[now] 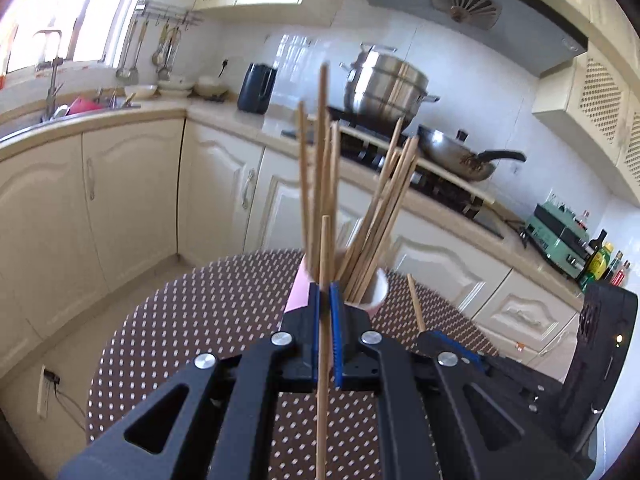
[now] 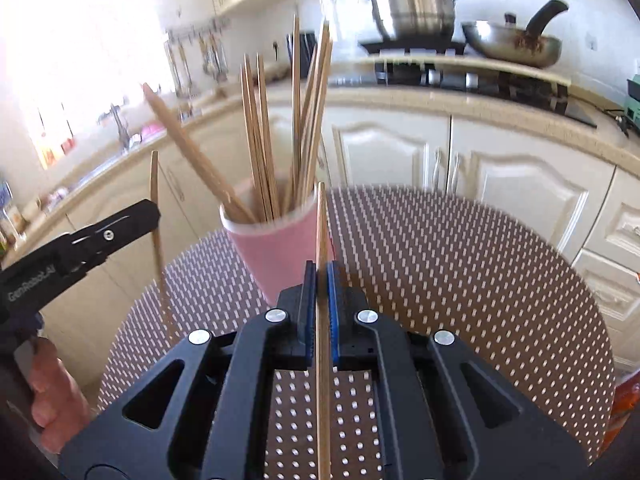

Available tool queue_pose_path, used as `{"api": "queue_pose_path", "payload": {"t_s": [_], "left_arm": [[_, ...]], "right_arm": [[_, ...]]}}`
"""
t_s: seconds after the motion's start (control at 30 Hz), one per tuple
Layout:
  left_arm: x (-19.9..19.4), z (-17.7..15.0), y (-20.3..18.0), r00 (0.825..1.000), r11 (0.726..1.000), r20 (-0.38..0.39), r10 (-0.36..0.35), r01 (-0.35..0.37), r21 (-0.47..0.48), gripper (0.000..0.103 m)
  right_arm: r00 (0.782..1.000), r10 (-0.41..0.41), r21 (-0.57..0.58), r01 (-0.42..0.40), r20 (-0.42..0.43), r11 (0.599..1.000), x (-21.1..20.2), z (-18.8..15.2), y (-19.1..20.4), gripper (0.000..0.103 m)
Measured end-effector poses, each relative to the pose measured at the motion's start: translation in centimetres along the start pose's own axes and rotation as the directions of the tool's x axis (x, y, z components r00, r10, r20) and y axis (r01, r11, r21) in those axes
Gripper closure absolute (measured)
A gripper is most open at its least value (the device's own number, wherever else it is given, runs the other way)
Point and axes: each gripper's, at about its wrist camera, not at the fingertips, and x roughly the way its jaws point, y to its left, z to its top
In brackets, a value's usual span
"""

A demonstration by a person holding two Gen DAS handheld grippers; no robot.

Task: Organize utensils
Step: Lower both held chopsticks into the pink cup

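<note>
A pink paper cup (image 2: 276,256) holding several wooden chopsticks (image 2: 304,120) stands on the round dotted table (image 2: 460,280). It also shows in the left wrist view (image 1: 376,292), just beyond my left gripper (image 1: 325,292). My left gripper is shut on one chopstick (image 1: 325,248), held upright beside the cup. In the right wrist view the left gripper (image 2: 154,212) shows at the left with its chopstick (image 2: 158,240). My right gripper (image 2: 319,276) is shut on another chopstick (image 2: 321,232), upright, close to the cup's right side. The right gripper's chopstick (image 1: 416,304) shows in the left wrist view.
Cream kitchen cabinets (image 2: 400,152) and a counter curve behind the table. A steel pot (image 2: 416,0) and a wok (image 2: 516,46) sit on the stove. A sink (image 1: 60,108) lies at the left. Bottles (image 1: 600,264) stand at the far right.
</note>
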Motion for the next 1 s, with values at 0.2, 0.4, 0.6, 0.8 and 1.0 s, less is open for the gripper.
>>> {"api": "queue_pose_path", "payload": {"t_s": [0.2, 0.4, 0.6, 0.8, 1.0], "left_arm": [[-1.0, 3.2, -2.5, 0.996, 0.999, 0.082, -0.021, 0.018, 0.042, 0.098], [-1.7, 6.7, -4.6, 0.993, 0.996, 0.113, -0.030, 0.020, 0.083, 0.103], [-3.6, 9.6, -7.0, 0.983, 0.986, 0.185, -0.022, -0.010, 0.167, 0.103], [-3.0, 8.3, -5.1, 0.989, 0.985, 0.145, -0.008, -0.018, 0.174, 0.101], [-1.9, 3.0, -0.3, 0.996, 0.995, -0.062, -0.062, 0.067, 0.076, 0.043]], "right_arm": [[0.992, 0.009, 0.017, -0.011, 0.123, 1.000, -3.2, 3.4, 0.0, 0.097], [0.962, 0.009, 0.032, -0.019, 0.274, 0.999, -5.8, 7.7, -0.5, 0.097], [0.918, 0.053, 0.044, -0.077, 0.393, 0.996, -5.6, 11.6, -0.8, 0.097], [0.938, 0.063, 0.022, -0.075, 0.340, 0.997, -4.0, 11.6, -1.4, 0.097], [0.968, 0.030, 0.046, -0.043, 0.249, 0.998, -2.9, 8.5, -3.3, 0.097]]}}
